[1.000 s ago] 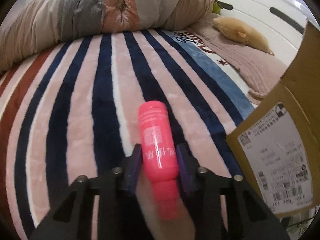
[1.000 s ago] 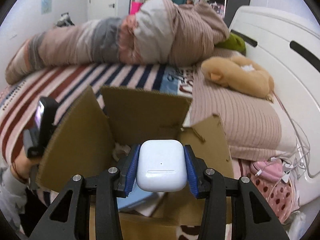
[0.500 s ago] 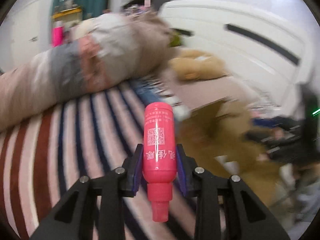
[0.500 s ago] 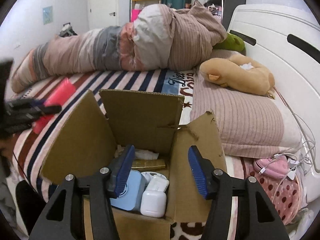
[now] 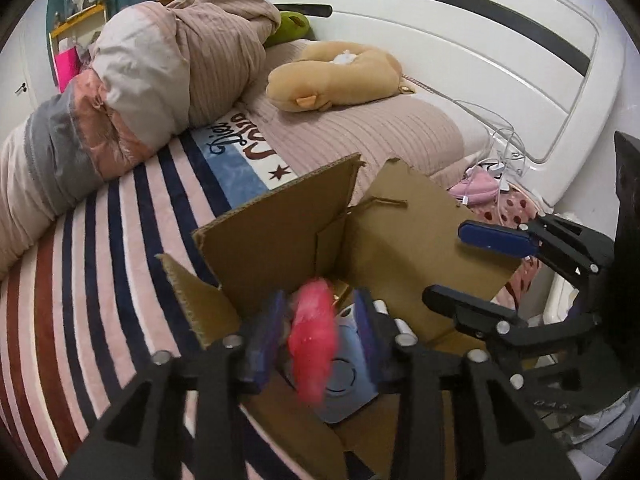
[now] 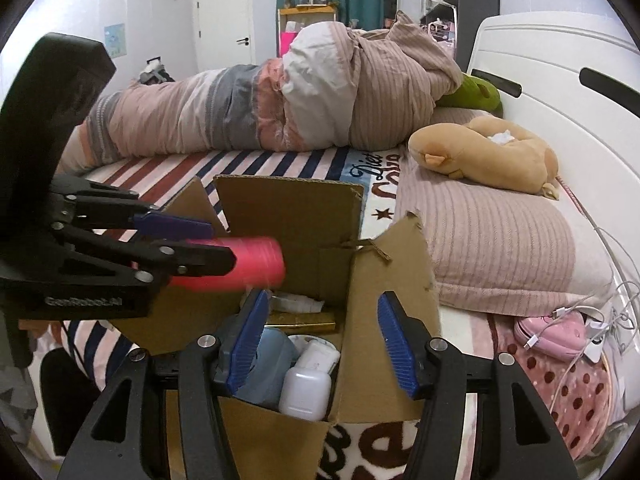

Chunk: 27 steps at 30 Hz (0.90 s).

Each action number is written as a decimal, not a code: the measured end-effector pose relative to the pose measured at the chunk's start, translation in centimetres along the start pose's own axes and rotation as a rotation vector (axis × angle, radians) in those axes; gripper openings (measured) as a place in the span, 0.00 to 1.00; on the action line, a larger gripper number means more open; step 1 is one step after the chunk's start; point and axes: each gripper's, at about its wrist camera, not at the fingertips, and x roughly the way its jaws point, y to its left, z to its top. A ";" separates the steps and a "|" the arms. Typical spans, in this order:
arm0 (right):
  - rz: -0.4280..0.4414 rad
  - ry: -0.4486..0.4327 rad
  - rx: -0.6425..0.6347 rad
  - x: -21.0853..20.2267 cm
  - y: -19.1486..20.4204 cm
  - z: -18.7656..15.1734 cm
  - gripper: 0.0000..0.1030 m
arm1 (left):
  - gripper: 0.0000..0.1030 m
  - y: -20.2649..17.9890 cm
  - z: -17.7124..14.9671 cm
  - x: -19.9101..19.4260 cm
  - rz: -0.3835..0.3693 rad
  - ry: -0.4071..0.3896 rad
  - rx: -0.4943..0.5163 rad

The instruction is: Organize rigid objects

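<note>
Hovering over an open cardboard box (image 5: 280, 232) on a striped bed, the left gripper (image 5: 316, 324) appears, through motion blur, clamped on a pink bottle (image 5: 312, 340), its fingers pressing the bottle's sides above a blue case (image 5: 344, 384) inside. The right gripper (image 5: 468, 264), seen at the right edge, stands spread and holds nothing.

From the right wrist, the right gripper (image 6: 320, 344) hangs apart over the box (image 6: 292, 216), where a white earbud case (image 6: 306, 390) lies beside the blue case (image 6: 268, 364). The left gripper (image 6: 192, 244) holds the pink bottle (image 6: 248, 262) level at the box's rim. Rigid, probably light and smooth plastic, it seems best gripped mid-body.
</note>
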 end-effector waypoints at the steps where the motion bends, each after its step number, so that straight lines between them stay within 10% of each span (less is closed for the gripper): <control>1: 0.001 0.000 0.003 0.0 -0.1 -0.1 0.52 | 0.52 -0.1 0.1 -0.1 -0.002 -0.003 -0.003; 14: 0.015 -0.016 -0.007 -0.5 0.4 0.1 0.64 | 0.90 1.5 -1.5 -5.9 0.027 -0.170 -0.070; 19: 0.104 -0.144 -0.062 -2.7 1.6 1.1 0.96 | 0.99 3.1 -4.1 -10.2 0.140 -0.287 -0.145; 27: 0.301 -0.383 -0.116 -7.5 3.8 3.0 1.00 | 0.99 5.9 -8.7 -16.0 0.378 -0.468 -0.307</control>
